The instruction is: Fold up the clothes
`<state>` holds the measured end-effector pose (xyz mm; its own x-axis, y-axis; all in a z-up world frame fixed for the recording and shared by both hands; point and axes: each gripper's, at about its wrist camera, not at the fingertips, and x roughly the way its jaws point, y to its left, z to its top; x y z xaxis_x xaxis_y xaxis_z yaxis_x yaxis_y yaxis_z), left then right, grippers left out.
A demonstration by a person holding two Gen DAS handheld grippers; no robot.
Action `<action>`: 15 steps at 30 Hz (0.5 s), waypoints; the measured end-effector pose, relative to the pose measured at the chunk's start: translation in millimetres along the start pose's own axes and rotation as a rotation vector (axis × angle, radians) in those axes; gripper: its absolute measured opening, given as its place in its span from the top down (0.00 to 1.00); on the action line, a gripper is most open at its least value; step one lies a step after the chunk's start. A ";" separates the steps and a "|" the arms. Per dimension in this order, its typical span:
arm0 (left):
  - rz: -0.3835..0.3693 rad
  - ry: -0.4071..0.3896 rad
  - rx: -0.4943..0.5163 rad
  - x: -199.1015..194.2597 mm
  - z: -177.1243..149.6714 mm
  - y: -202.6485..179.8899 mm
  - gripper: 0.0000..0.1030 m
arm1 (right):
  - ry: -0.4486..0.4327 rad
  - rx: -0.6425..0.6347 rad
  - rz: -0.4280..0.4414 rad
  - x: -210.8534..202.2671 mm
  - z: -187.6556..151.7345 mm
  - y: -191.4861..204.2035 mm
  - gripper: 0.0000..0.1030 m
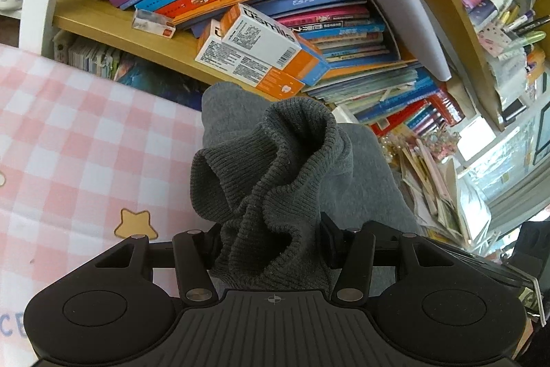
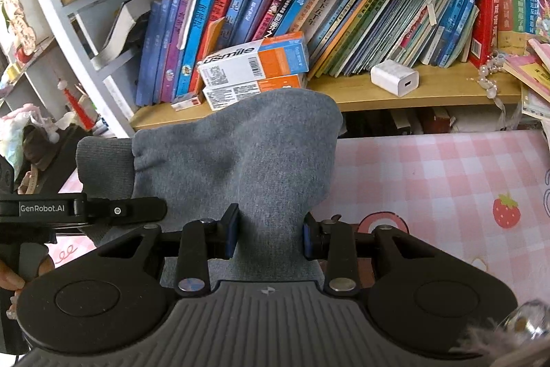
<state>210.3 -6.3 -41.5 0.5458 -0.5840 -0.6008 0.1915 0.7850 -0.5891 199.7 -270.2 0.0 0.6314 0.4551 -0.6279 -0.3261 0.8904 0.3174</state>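
Surface: pink checked tablecloth (image 2: pixel 447 167); bookshelf (image 2: pixel 412 95) at 12 o'clock.
Garment: we note grey sweater (image 2: pixel 240 153), ribbed cuff (image 1: pixel 275 167) bunched.
Left gripper (image 1: pixel 271 243): clamped on cuff.
Right gripper (image 2: pixel 270 236): clamped on sweater.

Likely a home study corner, crammed bookshelf (image 2: pixel 343 23), pink checked table cover (image 2: pixel 447 167)

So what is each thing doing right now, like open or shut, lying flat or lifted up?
Left gripper: shut on the ribbed cuff, which is bunched.
Right gripper: shut on the grey garment, which is lifted off the pink checked cloth and draped.
Toothbrush boxes: closed, stacked on the shelf.
Books: leaning.
White charger: unplugged.
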 end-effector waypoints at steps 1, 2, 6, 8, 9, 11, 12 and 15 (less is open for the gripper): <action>0.002 -0.001 0.000 2.8 1.9 0.3 0.51 | 0.003 0.002 -0.002 2.7 0.8 -1.2 0.69; 0.004 0.000 0.000 5.3 2.9 1.0 0.51 | 0.006 0.004 -0.004 5.3 0.9 -2.5 0.69; 0.016 0.017 -0.008 14.3 0.7 6.5 0.51 | 0.025 0.017 -0.007 15.1 -1.2 -7.6 0.69; 0.023 0.027 -0.011 18.4 -1.2 9.0 0.51 | 0.038 0.034 -0.008 19.5 -3.2 -9.8 0.69; 0.029 0.033 -0.011 20.0 -2.0 10.3 0.50 | 0.043 0.044 -0.009 21.2 -4.4 -10.9 0.69; 0.041 0.042 -0.011 22.0 -3.6 13.1 0.46 | 0.047 0.069 -0.009 22.2 -7.5 -13.2 0.67; 0.049 0.041 -0.011 21.7 -3.9 13.9 0.45 | 0.046 0.081 -0.008 22.1 -9.3 -14.5 0.65; 0.070 0.027 0.000 18.0 -3.3 13.7 0.39 | 0.043 0.095 -0.019 19.8 -12.3 -16.8 0.58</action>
<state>220.0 -6.8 -62.1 0.5355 -0.5331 -0.6551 0.1540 0.8243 -0.5449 209.0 -276.2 -26.5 0.6052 0.4390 -0.6640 -0.2445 0.8964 0.3698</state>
